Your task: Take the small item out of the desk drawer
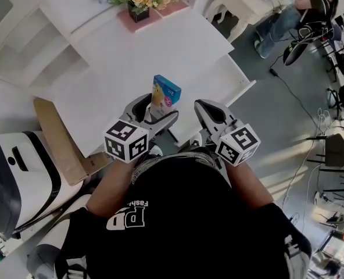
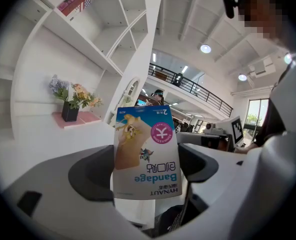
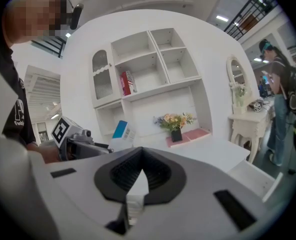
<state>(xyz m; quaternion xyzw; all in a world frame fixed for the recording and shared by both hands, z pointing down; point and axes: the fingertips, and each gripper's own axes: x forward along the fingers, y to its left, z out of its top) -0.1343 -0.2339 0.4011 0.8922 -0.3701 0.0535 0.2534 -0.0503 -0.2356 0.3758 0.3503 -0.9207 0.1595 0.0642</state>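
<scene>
A small bandage box [image 1: 164,93], blue and white with a cartoon print, is held upright in front of the white desk [image 1: 160,45]. My left gripper [image 1: 155,113] is shut on its lower end. In the left gripper view the box [image 2: 146,154] stands upside down between the dark pads [image 2: 90,178]. My right gripper [image 1: 210,116] hangs beside it on the right, jaws shut with nothing in them [image 3: 139,173]. The right gripper view shows the left gripper [image 3: 76,145] and the box [image 3: 122,130]. What looks like the pulled-out drawer [image 1: 237,83] juts from the desk's right side.
A flower pot [image 1: 139,6] on a pink mat stands at the desk's back, under white shelves [image 3: 148,69]. A cardboard piece [image 1: 58,139] and a white-black appliance [image 1: 15,173] lie at my left. A person sits at the back right [image 1: 294,13] among chairs and cables.
</scene>
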